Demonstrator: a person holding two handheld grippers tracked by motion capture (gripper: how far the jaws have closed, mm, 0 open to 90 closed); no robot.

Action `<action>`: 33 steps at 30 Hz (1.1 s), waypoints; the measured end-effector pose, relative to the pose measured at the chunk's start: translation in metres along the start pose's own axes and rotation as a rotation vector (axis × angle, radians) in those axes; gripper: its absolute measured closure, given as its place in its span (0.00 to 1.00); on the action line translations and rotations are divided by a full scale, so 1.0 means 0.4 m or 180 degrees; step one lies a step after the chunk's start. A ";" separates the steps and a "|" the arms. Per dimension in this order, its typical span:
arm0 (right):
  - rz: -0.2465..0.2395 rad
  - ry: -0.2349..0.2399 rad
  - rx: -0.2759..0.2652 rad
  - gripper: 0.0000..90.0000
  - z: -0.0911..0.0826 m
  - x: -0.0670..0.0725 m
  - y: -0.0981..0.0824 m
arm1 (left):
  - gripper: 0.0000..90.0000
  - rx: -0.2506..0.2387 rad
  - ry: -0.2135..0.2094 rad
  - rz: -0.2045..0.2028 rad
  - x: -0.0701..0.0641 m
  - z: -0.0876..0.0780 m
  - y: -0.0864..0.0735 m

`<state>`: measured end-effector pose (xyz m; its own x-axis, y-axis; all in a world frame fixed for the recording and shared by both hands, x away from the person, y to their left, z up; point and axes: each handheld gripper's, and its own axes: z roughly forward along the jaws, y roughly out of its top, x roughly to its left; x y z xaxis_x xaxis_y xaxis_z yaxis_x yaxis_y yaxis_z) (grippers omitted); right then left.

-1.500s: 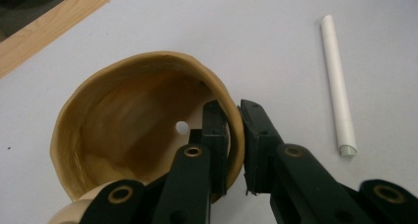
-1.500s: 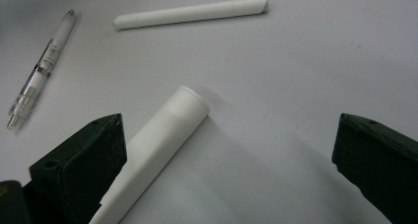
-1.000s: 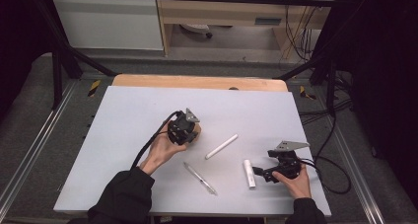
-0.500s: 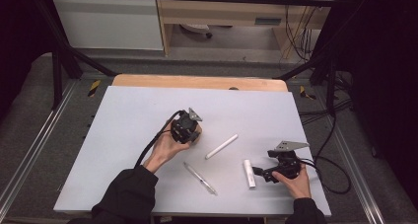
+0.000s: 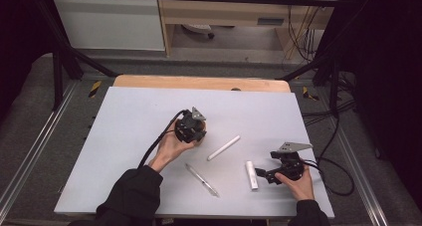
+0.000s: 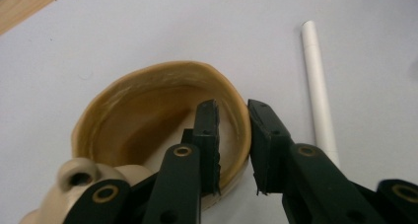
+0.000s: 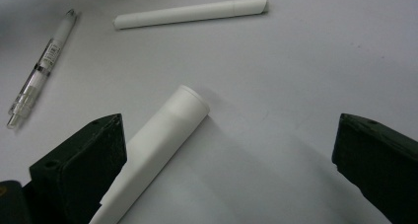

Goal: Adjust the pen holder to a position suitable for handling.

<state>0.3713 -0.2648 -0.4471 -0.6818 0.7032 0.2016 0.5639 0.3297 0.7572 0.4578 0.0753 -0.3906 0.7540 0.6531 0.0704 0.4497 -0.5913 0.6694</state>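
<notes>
In the left gripper view my left gripper [image 6: 231, 106] is shut on the wall of a tan cup [image 6: 148, 83], one jaw inside it and one outside. In the high view this gripper [image 5: 191, 128] covers most of the cup [image 5: 200, 140] at mid-table. A long white tube [image 5: 224, 147] lies just right of it, also seen as the long white tube [image 6: 318, 86]. My right gripper [image 7: 229, 128] stands open over the table, with a short white tube [image 7: 162, 135] lying against its left jaw. In the high view, the right gripper [image 5: 261, 174] sits by that short tube [image 5: 252, 174].
A clear pen [image 5: 201, 179] lies near the front edge between the two hands, also seen as the pen [image 7: 42, 66] in the right gripper view. The grey table top [image 5: 124, 116] has a wooden strip [image 5: 199, 82] along its far edge.
My left gripper has shifted slightly to the right with the tan cup in it. The right gripper and the tubes have stayed put.
</notes>
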 end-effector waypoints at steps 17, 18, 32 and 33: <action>0.0018 -0.0012 0.0007 0.01 -0.001 0.000 0.001 | 0.40 -0.0307 -0.0062 -0.0126 0.036 -0.170 -0.059; 0.0018 -0.0011 0.0012 0.01 -0.001 0.000 0.001 | 0.38 -0.0297 -0.0064 -0.0134 0.039 -0.173 -0.069; 0.0017 -0.0038 0.0026 0.01 0.001 0.001 0.002 | 0.17 -0.0403 -0.0071 -0.0285 0.080 -0.214 -0.218; 0.0021 -0.0044 0.0032 0.01 0.001 0.001 0.002 | 0.16 -0.0414 -0.0073 -0.0295 0.082 -0.217 -0.228</action>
<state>0.3715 -0.2639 -0.4468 -0.6716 0.7140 0.1981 0.5732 0.3312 0.7495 0.4001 0.1917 -0.3853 0.7236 0.6901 -0.0120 0.4530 -0.4618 0.7626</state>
